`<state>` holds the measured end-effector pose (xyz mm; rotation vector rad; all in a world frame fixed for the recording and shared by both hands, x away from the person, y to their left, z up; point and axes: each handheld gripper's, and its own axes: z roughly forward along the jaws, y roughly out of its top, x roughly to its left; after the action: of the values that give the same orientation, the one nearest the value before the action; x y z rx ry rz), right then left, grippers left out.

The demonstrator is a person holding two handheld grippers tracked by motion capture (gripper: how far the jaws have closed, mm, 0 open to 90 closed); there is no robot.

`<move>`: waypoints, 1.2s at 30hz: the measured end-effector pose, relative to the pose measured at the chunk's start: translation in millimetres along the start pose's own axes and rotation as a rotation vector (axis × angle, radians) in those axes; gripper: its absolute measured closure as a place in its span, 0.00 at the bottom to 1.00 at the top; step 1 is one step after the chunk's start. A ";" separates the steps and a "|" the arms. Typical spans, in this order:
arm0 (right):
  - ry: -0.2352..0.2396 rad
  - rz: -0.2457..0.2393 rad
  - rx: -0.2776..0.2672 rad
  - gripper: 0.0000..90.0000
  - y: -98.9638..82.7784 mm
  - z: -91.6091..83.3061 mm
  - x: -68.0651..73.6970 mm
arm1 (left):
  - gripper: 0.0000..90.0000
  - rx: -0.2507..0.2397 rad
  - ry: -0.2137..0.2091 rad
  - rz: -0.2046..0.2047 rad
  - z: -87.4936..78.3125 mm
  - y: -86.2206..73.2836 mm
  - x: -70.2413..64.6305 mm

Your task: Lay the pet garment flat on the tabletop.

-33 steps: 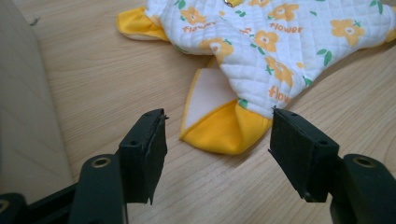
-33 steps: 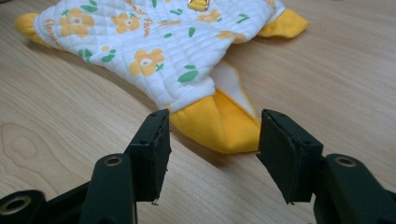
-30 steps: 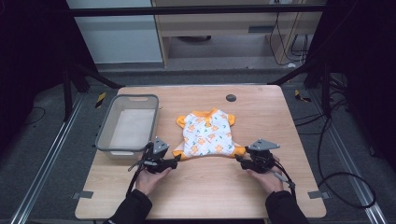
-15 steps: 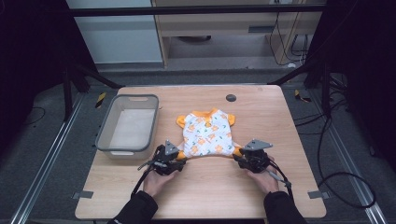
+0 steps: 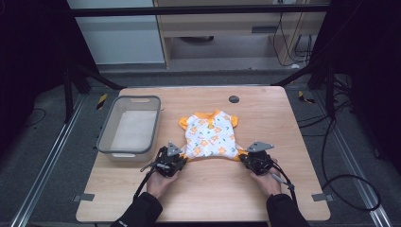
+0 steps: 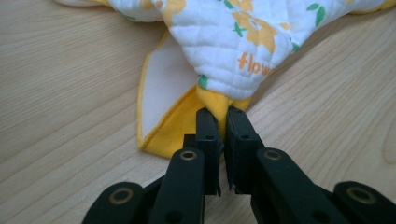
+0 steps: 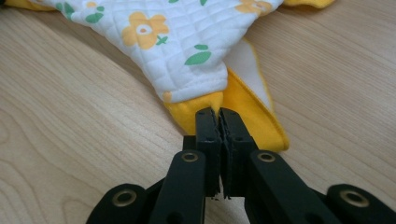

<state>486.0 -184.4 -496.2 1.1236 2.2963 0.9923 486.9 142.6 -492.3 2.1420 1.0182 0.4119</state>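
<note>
A small quilted white garment [image 5: 211, 137] with orange flowers and yellow trim lies flat on the wooden table [image 5: 213, 194]. My left gripper [image 5: 182, 159] sits at its near left corner. Its jaws have just been closing and now pinch the yellow cuff [image 6: 212, 100] between them. My right gripper [image 5: 243, 158] is at the near right corner. It has also just closed, and its pads clamp the yellow hem [image 7: 211, 103] there. The left gripper view has the flowered cloth [image 6: 233, 37] fanning out beyond the jaws, and so does the right gripper view [image 7: 177, 42].
A grey plastic bin [image 5: 108, 142] stands to the left of the garment, close to my left gripper. A dark round grommet [image 5: 233, 99] sits near the table's far edge. Bare wood stretches in front of my hands and to the right.
Both grippers have slid inward to the garment's near corners. Their jaws went from open to shut on the yellow trim.
</note>
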 end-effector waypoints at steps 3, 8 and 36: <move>0.020 0.004 -0.017 0.98 2.1 -6.3 0.4 | 0.96 -0.022 -0.022 -0.005 -7.6 1.9 -1.2; 0.070 0.013 -0.073 0.98 3.0 -30.0 3.1 | 0.96 -0.074 -0.074 -0.008 -32.7 5.2 -4.9; 0.007 0.160 -0.022 0.97 14.7 -3.2 -4.3 | 0.89 -0.001 -0.041 -0.129 -9.8 14.5 18.2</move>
<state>494.2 -182.9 -483.0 1.3127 2.2234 1.0785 501.0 155.0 -475.4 2.0618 1.1247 0.3053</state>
